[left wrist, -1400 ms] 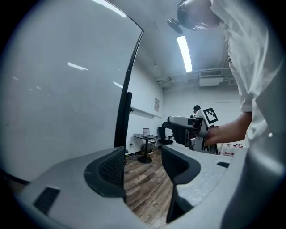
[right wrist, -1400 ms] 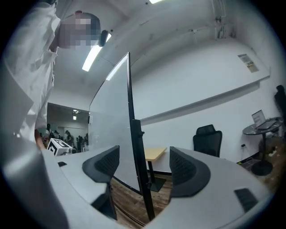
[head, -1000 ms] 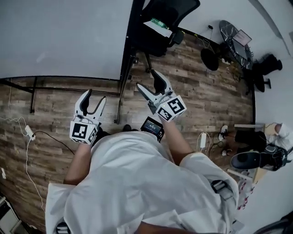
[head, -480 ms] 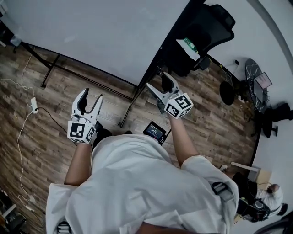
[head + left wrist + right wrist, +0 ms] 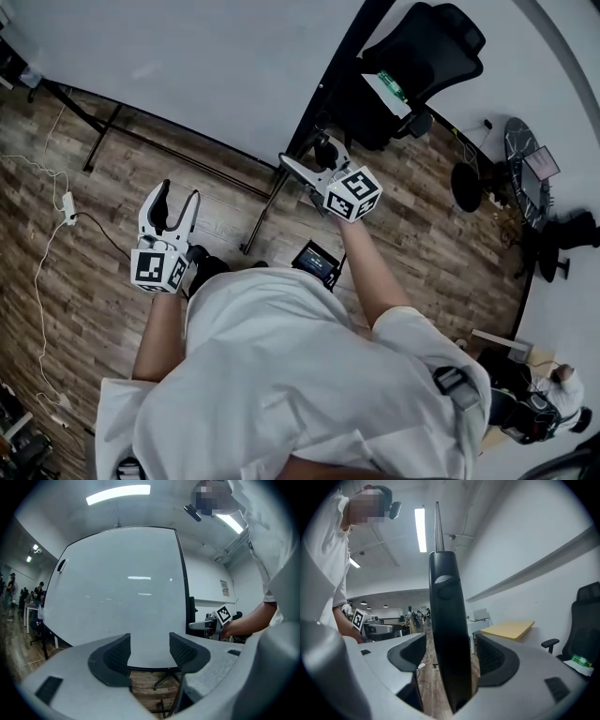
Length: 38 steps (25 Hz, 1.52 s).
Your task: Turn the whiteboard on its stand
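Observation:
The whiteboard [image 5: 206,66] fills the upper left of the head view, its black side edge [image 5: 337,80] running down to the stand's legs [image 5: 267,202]. My right gripper [image 5: 306,156] is open at that edge. In the right gripper view the black edge [image 5: 447,634] stands upright between the two pads [image 5: 412,653], with a gap on each side. My left gripper [image 5: 174,199] is open lower left, short of the board. The left gripper view faces the white surface [image 5: 122,588] with nothing between the fingers [image 5: 185,651].
A black office chair [image 5: 422,56] stands behind the board's edge. A small screen device [image 5: 314,262] lies on the wooden floor by my feet. A cable and power strip [image 5: 67,204] lie at left. A yellow-topped table [image 5: 508,630] is beyond the board.
My right gripper has moved left and forward until its jaws straddle the board's black edge. The left gripper has shifted a little. The head view has swung since a second ago.

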### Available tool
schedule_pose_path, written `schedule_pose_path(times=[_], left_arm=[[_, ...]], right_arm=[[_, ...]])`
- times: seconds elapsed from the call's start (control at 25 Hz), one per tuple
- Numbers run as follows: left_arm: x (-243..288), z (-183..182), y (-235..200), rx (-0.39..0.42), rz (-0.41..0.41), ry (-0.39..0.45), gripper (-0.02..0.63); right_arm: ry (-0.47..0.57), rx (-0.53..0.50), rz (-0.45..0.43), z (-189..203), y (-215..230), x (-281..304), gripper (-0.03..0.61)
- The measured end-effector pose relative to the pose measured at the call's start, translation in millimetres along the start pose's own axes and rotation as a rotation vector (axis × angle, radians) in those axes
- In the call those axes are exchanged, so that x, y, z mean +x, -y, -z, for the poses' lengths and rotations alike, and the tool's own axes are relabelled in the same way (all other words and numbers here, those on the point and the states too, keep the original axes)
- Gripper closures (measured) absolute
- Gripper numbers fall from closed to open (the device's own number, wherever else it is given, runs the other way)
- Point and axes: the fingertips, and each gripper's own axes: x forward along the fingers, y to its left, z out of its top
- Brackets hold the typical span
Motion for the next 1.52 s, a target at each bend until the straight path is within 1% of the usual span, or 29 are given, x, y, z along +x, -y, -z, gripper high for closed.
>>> schedule_pose_path(times=[0.28,0.4,0.56,0.76,0.92,1.2,1.36,1.52], left_arm=[[6.0,-0.8,2.4,0.003,0.028,-0.007,0.370],[11.1,-1.4,9.5,0.000,0.040,-0.012,0.370],[13.9,-0.4,7.5,-0.006,0.055,-0.015,0.370],[19.2,1.9,10.5,-0.006,0.085,-0.021,0.370],[30.7,4.8,23.6,-0.009,0.126,-0.029,0.370],[49.1,6.8,52.6,-0.021,0.208,-0.036,0.370],[58.2,7.1,57.0,-0.031,0.268,-0.032,0.370],[69.1,6.2,57.5,-0.037,0.349,-0.034,0.370]], right_arm=[[-0.006,-0.013,-0.024,0.4,-1.9,10.5,0.305],[-0.006,-0.010,-0.017,-0.3,1.5,7.9,0.340],[-0.018,-0.013,0.002,1.2,3.9,12.8,0.382],[-0.025,-0.042,0.010,2.7,2.3,16.9,0.391],[-0.033,-0.061,0.018,2.8,3.0,15.9,0.399],[-0.036,-0.075,0.001,2.2,5.4,7.4,0.403],[-0.046,-0.081,0.005,3.5,7.8,7.6,0.403],[-0.054,-0.068,0.033,7.5,12.0,6.8,0.404]])
